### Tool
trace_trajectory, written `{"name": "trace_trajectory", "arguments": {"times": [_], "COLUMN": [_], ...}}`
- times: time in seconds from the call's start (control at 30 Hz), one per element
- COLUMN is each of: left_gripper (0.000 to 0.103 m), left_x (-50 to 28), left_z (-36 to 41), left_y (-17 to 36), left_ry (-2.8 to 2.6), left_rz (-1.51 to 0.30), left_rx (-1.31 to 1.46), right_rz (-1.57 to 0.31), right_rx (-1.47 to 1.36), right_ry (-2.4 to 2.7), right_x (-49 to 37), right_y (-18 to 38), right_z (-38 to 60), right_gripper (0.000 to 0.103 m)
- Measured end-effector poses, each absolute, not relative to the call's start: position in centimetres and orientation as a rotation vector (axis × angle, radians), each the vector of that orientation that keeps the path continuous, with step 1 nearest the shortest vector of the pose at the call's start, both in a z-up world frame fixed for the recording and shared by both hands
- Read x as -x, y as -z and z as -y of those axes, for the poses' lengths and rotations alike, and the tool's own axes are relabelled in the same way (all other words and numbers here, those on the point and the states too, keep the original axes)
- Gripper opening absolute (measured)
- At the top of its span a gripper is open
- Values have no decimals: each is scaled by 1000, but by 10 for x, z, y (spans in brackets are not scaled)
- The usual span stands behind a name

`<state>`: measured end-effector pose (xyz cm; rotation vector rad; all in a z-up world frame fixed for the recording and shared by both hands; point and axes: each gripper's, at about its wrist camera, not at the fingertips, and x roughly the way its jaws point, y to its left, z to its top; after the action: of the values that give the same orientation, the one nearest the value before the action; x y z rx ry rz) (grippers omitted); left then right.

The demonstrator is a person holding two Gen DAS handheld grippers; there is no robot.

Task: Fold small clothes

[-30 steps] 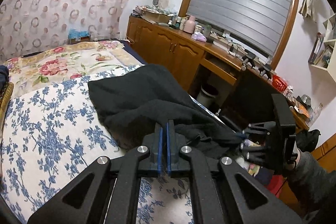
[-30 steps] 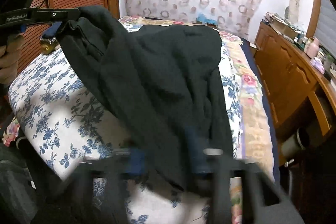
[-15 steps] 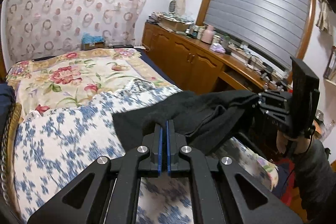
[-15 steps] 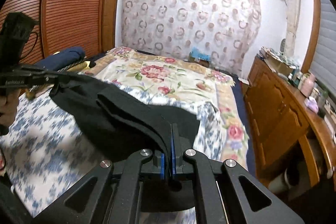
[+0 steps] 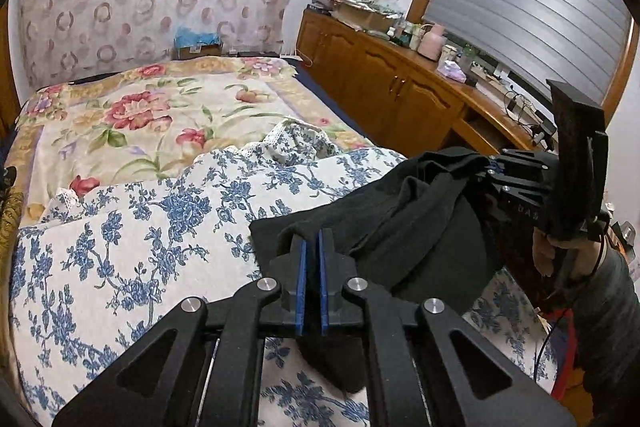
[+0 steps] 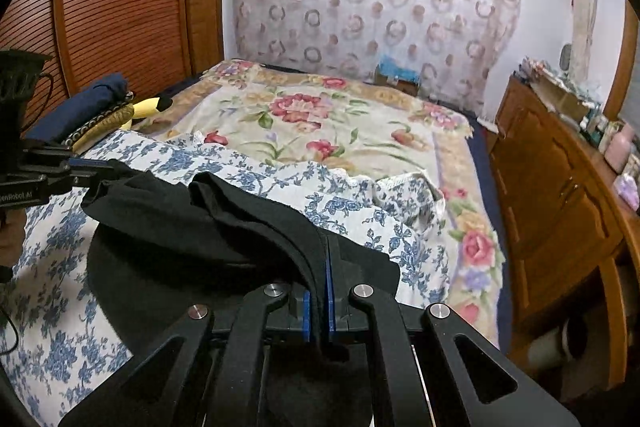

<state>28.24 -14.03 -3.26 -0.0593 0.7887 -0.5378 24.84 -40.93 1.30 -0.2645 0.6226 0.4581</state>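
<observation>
1. Slippage is the main risk: the dark garment hangs slack between two pinch points, and a sideways pull from either hand could, I judge, drag the thin hem out of one grip and drop that corner onto the bedspread.
2. Bunching is the next worry. The cloth already lies in ridges, so laying it down as it is would likely trap a crooked crease.
3. Left gripper: fingers pressed nearly together, pinching an edge of the garment, which spreads away toward 2 o'clock in the left view.
4. Right gripper: fingers closed on a fold of cloth sandwiched between the blue pads; the fabric runs off toward 10 o'clock.
5. Garment position: partly lifted, its lower part resting on the blue-flowered bedspread near the bed's foot.
</observation>
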Motion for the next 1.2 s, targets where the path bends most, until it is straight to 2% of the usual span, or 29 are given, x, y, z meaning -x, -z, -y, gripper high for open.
{"name": "trace_trajectory", "arguments": {"times": [0.07,0.1,0.13,0.2,0.3,0.47,0.6,0.87,1.2], "left_gripper": [14,28,37,55,75,75,75,75,75], "left_x": [-285,-286,-286,-286,-288,-294,-299,-323,-346], "left_z": [139,139,137,133,125,124,129,139,152], "left_y": [32,30,29,25,23,35,47,64,82], "left_ry": [541,540,530,533,545,521,517,493,471], "left_rz": [-795,-794,-785,-766,-761,-804,-840,-896,-950], "left_rx": [57,56,54,58,86,76,59,40,22], "right_rz": [-634,-638,-637,-629,-603,-549,-555,-680,-732], "right_rx": [261,258,254,243,219,198,166,126,82], "right_ry": [-453,-445,-437,-423,-380,-246,-293,-379,-403], "right_x": [-260,-264,-267,-271,-278,-289,-274,-247,-251], "right_y": [-21,-22,-25,-29,-37,-62,-67,-30,-24], "right_z": [410,410,410,410,412,420,422,437,455], "right_gripper": [14,20,24,40,44,46,60,61,68]}}
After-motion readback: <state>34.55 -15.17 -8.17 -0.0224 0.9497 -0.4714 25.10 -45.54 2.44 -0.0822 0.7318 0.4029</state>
